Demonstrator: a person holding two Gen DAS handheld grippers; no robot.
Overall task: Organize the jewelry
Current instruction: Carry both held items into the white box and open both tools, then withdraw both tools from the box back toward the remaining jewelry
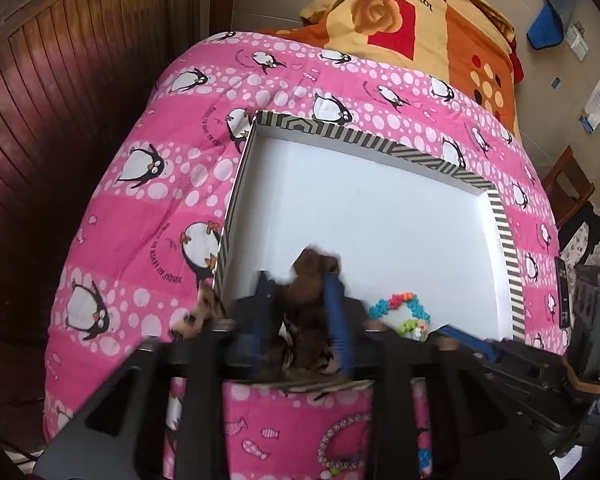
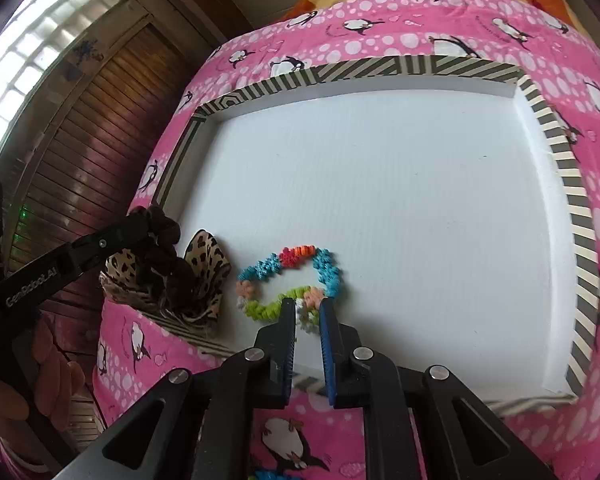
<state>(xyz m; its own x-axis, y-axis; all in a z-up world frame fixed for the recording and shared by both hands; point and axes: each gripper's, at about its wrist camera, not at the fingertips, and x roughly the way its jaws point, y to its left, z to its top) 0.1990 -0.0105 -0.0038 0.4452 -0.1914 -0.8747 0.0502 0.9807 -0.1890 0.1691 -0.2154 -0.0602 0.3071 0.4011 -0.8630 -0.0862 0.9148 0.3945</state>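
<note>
A shallow white box with a striped rim lies on a pink penguin blanket. My left gripper hangs over the box's near-left corner, its blue fingers apart. A dark brown scrunchie with a leopard-print bow sits loosely between them, draped over the rim. My right gripper is shut on the near strand of a colourful bead bracelet, which rests on the box floor.
The pink blanket covers a bed. A folded orange quilt lies beyond the box. Another woven bracelet lies on the blanket before the box. A dark wooden door stands at left. A person's hand holds the left gripper.
</note>
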